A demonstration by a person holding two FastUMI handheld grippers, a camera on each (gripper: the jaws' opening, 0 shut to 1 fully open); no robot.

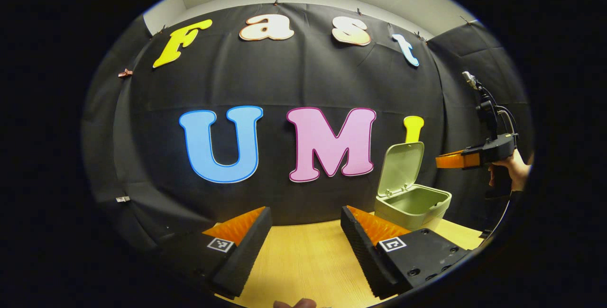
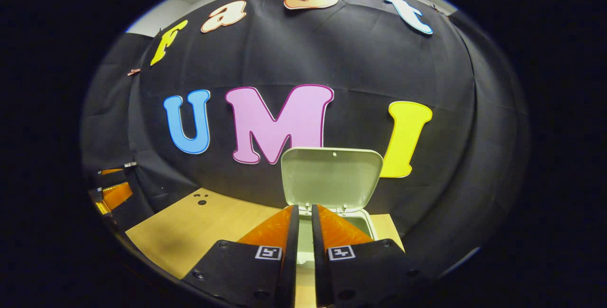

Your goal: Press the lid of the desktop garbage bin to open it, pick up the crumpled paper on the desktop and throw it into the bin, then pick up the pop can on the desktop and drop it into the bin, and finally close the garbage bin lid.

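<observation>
Right gripper point(image 2: 303, 232) above open bin point(image 2: 332, 180)

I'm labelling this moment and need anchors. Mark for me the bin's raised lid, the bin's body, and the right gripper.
lid point(image 2: 332, 177), right gripper view, on its pale inner face.
bin body point(image 1: 429, 215), left gripper view, on its outer side wall.
right gripper point(image 2: 304, 232), right gripper view, midway between its nearly closed fingertips.

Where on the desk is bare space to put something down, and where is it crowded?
Bare wood lies between the left hand-held gripper fingers, left of the open bin. In the right gripper view, the desk left of the bin is bare too. It is tight at the bin, where the right hand-held gripper hangs just before its raised lid.
</observation>
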